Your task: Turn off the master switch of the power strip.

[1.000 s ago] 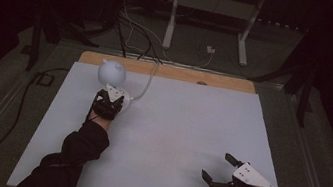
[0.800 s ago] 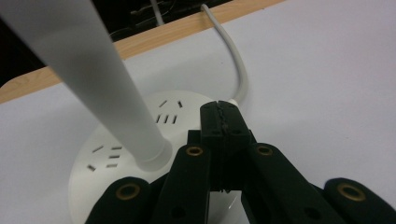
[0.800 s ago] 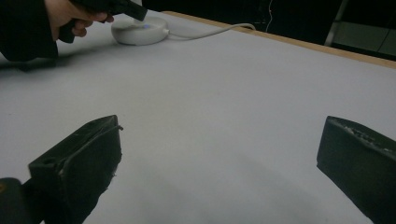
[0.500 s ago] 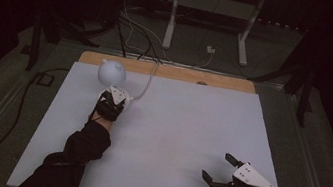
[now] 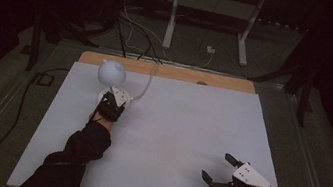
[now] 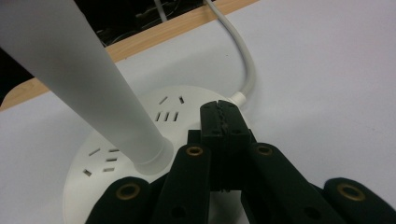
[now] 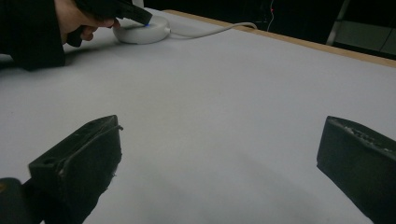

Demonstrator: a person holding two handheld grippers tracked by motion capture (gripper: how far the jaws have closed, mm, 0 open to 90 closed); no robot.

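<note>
**Ben:** What is nearest to you?

**Me:** My right gripper (image 5: 217,170). It sits low on the white table (image 5: 189,127), near the front edge on the right side. Its jaws are spread wide with nothing between them. In the right gripper view I see the two black jaws far apart, with bare table in the gap.

**Ben:** And farther off?

**Me:** My left gripper (image 5: 112,99) is up at the back left. Its jaws are pressed together, and I cannot see anything pinched in them. From above, that gripper covers most of the lamp base (image 5: 124,94), so I cannot tell there how the tips sit.

**Ben:** Does another view help?

**Me:** Yes. The left gripper view is close up. The shut tips (image 6: 223,116) are over the round white base (image 6: 140,112), near its edge. I cannot tell if they touch it. I see little slots in the base, and the thick white stem (image 6: 93,84) leans up from its middle, just beside the jaws. The white cord (image 6: 243,60) goes from the base toward the wooden edge of the table.

**Ben:** Anything else?

**Me:** The right gripper view shows a small blue light (image 7: 147,25) at the base, right by the left gripper. From above I see the round white lamp head (image 5: 111,71) behind the base.
</note>
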